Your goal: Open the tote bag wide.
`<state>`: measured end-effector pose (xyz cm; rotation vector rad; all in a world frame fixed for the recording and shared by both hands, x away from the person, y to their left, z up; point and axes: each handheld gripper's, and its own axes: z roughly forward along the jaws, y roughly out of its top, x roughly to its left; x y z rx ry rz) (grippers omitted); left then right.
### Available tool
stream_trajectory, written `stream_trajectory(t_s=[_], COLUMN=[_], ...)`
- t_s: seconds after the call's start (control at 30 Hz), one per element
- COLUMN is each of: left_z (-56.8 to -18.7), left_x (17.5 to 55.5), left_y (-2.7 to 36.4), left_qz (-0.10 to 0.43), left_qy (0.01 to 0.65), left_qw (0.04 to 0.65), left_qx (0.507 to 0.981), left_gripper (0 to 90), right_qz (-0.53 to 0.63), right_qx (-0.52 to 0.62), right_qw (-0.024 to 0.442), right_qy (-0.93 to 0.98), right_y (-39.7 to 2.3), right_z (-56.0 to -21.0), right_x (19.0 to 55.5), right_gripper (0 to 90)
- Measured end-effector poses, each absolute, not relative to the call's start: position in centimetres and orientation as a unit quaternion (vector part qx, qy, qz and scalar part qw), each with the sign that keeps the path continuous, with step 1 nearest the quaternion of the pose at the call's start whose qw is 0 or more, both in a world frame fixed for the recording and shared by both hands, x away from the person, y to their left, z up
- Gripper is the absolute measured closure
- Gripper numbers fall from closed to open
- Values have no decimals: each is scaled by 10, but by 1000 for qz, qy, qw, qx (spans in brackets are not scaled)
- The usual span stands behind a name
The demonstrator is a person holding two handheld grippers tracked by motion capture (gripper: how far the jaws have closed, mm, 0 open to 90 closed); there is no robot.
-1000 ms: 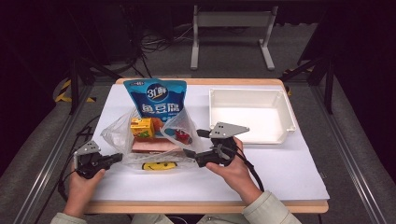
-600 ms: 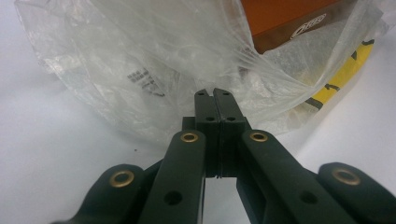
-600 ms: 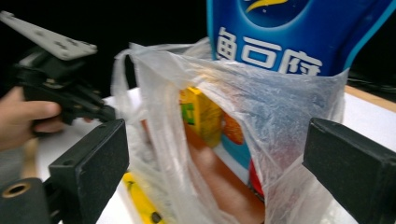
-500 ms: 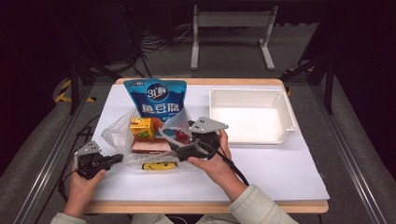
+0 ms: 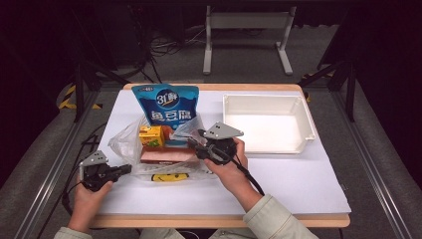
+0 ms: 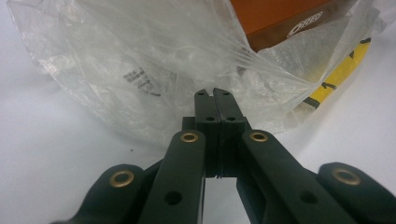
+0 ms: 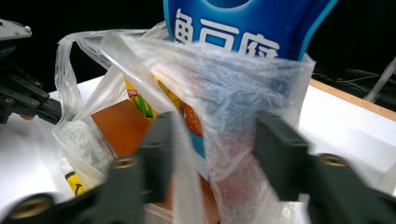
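Plastic bag (image 5: 130, 144) lies on the counter (image 5: 298, 179), goods inside. My left tongs (image 6: 214, 95) pinch its near edge, jaws together. My right tongs (image 7: 212, 140) have just been closing (bag's other rim between them, not yet pinched). Opening it wide remains.
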<state>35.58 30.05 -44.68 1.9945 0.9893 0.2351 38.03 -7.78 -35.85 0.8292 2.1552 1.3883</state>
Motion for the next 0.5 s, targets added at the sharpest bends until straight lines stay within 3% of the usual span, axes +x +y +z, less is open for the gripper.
stream_trajectory(t_s=[0.07,0.2,0.5], left_z=[-447,-447,-447], left_x=[356,355,355], left_y=[300,300,301], left_qz=[94,93,94], left_qy=[397,395,395], left_qw=[437,439,439], left_qx=[801,802,802], left_gripper=[898,898,898], right_qz=[504,508,501], right_qx=[296,291,309], right_qw=[221,210,201], right_qy=[781,783,783], right_y=[-82,-88,-106], right_z=[-358,-360,-369], right_x=[380,381,382], right_gripper=[741,863,889])
